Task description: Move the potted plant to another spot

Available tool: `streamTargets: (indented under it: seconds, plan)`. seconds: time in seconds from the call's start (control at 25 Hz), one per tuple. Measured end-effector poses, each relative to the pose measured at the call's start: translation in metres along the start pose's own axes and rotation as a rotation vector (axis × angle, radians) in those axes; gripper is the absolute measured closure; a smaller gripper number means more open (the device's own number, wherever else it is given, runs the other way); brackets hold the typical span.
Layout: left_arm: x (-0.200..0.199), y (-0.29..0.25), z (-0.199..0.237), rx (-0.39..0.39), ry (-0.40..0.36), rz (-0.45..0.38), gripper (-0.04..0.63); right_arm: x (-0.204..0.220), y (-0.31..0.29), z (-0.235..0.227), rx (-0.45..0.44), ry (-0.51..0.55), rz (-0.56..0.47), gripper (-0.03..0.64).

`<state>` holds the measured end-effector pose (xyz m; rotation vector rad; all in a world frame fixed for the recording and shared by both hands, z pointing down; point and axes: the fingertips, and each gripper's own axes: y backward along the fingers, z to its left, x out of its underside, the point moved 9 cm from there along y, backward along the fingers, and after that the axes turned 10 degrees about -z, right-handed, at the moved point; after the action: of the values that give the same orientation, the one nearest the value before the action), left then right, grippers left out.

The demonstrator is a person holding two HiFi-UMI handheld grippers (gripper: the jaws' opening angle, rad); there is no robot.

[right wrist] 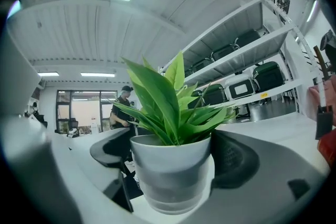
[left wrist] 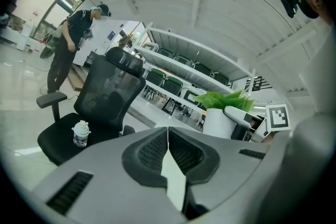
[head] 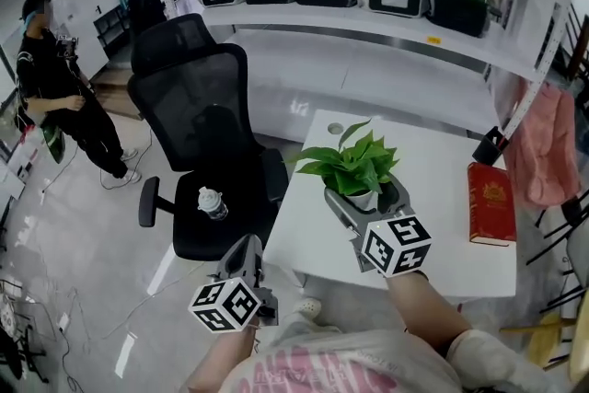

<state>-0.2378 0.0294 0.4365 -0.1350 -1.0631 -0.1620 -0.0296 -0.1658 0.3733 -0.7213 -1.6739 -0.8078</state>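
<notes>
Plant (right wrist: 169,170) is clamped by its white pot between the wide-spread jaws of the right claw (head: 366,198), at the front of the tabletop (head: 433,235), while the left claw (left wrist: 168,134) is closed and empty, so the carry seems begun and next needs a level set-down on a bare spot.

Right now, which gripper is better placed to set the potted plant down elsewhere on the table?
Right. The right gripper is clamped on the potted plant over the white table. The left gripper is shut and empty, off the table's edge beside the office chair.
</notes>
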Motion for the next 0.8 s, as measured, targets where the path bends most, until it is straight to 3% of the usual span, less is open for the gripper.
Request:
streamTargets:
  seconds: [0.28, 0.8]
  plan:
    - [0.010, 0.007, -0.012, -0.026, -0.006, 0.005, 0.571, 0.009, 0.006, 0.000, -0.046, -0.017, 0.013, 0.123]
    - [-0.001, 0.008, -0.011, 0.011, -0.017, 0.047, 0.571, 0.011, 0.016, 0.006, -0.002, -0.032, 0.019, 0.123]
